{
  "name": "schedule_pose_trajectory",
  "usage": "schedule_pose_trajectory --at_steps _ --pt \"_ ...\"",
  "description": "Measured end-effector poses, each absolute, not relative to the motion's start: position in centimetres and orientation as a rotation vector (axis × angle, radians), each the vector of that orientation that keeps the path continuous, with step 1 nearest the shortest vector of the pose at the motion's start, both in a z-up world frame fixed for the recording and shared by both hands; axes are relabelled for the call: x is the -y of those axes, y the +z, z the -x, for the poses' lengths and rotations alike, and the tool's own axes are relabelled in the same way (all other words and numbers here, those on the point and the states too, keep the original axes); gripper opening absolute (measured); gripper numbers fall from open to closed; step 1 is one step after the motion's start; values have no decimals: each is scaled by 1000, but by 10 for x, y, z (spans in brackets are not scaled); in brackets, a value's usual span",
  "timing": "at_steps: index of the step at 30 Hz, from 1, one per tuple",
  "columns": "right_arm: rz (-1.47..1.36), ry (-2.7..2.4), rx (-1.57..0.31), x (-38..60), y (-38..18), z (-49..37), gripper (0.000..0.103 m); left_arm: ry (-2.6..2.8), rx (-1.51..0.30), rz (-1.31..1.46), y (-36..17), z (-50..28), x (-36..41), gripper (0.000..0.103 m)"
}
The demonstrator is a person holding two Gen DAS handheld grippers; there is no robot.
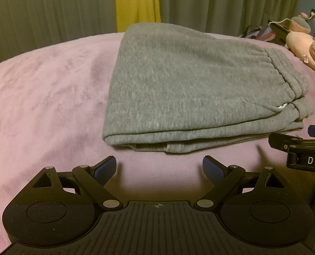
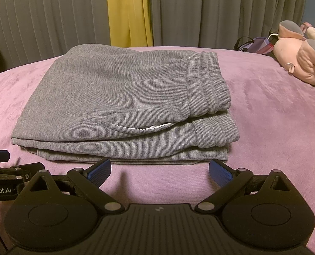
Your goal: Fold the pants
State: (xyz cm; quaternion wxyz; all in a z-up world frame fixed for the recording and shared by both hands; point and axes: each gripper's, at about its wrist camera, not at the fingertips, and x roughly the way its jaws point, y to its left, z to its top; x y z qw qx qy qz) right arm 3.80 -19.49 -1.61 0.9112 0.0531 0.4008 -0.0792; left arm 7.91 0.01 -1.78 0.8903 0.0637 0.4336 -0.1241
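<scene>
A soft pink-purple plush blanket [image 2: 263, 114] is lying spread over the bed, and grey pleated curtains [image 2: 40, 21] are hanging behind it on the left, with a yellow fabric panel [image 2: 128, 10] hanging between them. The left black two-finger gripper with blue pads [image 1: 159, 167] is being held low over the blanket, its jaws spread wide and pinching nothing; it is being kept just in front of the near edge of the grey ribbed-knit sweatpants [image 1: 189, 89], without touching them. The sweatpants are lying folded into a compact stacked rectangle near the middle of the bed, with layered edges showing along the near side, the gathered elastic waistband [image 2: 208, 85] sitting at the right end, and a white drawstring [image 2: 140, 127] peeking out from under the top layer. The right black two-finger gripper with blue pads [image 2: 160, 169] is being held beside the left one, also low and just in front of the folded stack, its jaws likewise spread apart and empty. At the far right, a pink plush toy with grey patches [image 2: 302, 59] is lying at the blanket's edge, well apart from the sweatpants.
</scene>
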Motion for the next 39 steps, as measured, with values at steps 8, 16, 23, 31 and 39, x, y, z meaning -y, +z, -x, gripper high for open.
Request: schedule_pose_trajectory --at_steps 8,16,23,31,39 --pt "-112 -164 -826 195 -16 -38 99 -264 -903 -123 -18 -79 0 94" --pt "-120 -165 -824 196 -16 -38 99 -266 -903 -128 -18 -78 1 94" --pt "-119 -165 -824 196 -17 -38 99 -266 -902 -125 -19 -78 1 94" --pt "-119 -164 -825 196 -17 -38 99 -273 -888 -125 -17 -77 1 94" --pt "-119 -166 -825 196 -17 -38 99 -273 -894 -140 -18 -77 3 94"
